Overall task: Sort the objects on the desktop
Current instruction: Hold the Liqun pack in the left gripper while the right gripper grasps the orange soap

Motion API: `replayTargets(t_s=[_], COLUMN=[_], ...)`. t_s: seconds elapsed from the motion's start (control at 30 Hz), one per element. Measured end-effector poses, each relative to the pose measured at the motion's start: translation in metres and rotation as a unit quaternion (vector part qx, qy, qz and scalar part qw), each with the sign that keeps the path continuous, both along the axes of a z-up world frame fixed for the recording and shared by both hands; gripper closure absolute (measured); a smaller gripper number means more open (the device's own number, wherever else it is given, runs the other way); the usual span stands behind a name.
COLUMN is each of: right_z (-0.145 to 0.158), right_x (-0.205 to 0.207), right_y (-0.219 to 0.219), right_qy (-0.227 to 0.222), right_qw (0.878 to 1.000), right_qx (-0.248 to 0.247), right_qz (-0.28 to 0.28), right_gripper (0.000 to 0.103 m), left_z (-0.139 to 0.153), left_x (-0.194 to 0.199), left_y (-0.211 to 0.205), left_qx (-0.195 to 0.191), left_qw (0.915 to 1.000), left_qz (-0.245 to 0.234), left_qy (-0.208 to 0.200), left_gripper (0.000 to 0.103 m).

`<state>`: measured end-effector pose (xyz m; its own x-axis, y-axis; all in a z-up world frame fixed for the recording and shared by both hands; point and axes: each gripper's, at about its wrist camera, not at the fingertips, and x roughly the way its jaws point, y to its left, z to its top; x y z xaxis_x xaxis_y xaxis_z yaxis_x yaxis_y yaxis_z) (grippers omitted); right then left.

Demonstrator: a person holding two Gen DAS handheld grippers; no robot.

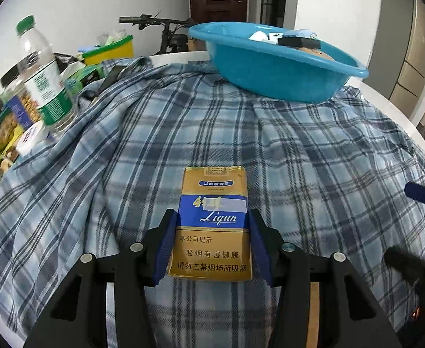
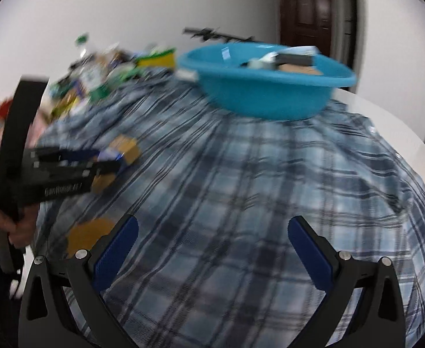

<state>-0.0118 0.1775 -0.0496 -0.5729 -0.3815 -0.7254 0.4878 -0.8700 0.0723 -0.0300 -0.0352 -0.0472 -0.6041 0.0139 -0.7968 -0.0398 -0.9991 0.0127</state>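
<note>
A gold and blue cigarette pack (image 1: 212,185) sits between the blue pads of my left gripper (image 1: 212,214), which is shut on its lower half over the plaid cloth (image 1: 270,150). The blurred right wrist view shows the same pack (image 2: 128,146) in the left gripper (image 2: 108,161) at the left, held by a person's hand (image 2: 12,226). At the far side of the cloth stands a blue plastic basin (image 1: 270,69) (image 2: 264,92) holding several small items. My right gripper (image 2: 212,223) is open over bare cloth, and one of its blue fingers (image 1: 421,195) shows at the right edge.
A clear water bottle (image 1: 42,72) with a green cap, a nut jar (image 1: 15,98), snack packs, a white lid (image 1: 32,137) and a yellow-green box (image 1: 111,50) crowd the left side. The white table edge (image 1: 386,101) curves round on the right. Bicycle handlebars (image 1: 154,20) are behind the table.
</note>
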Motion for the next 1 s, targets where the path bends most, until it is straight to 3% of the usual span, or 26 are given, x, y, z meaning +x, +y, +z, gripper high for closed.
replayTargets(t_s=[0.23,0.63,1.0], right_z=[-0.016,-0.021,-0.021], right_x=[0.007,0.024,0.033], right_y=[-0.02,-0.048,-0.091], right_qy=[-0.038,-0.038,-0.033], right_qw=[0.999,0.996,0.988], right_qx=[0.005,0.042,0.059], right_qz=[0.03,0.071,0.138], right_gripper=[0.0,0.0,0.001], left_z=[-0.003,-0.001,-0.001], left_x=[0.015,0.046,0.048], left_y=[-0.017,-0.037,-0.042], left_qx=[0.004,0.005,0.008], left_qw=[0.9997,0.9982,0.9978], left_qz=[0.025,0.06,0.065], left_qy=[0.0,-0.006,-0.007], left_gripper=[0.051,0.051,0.05])
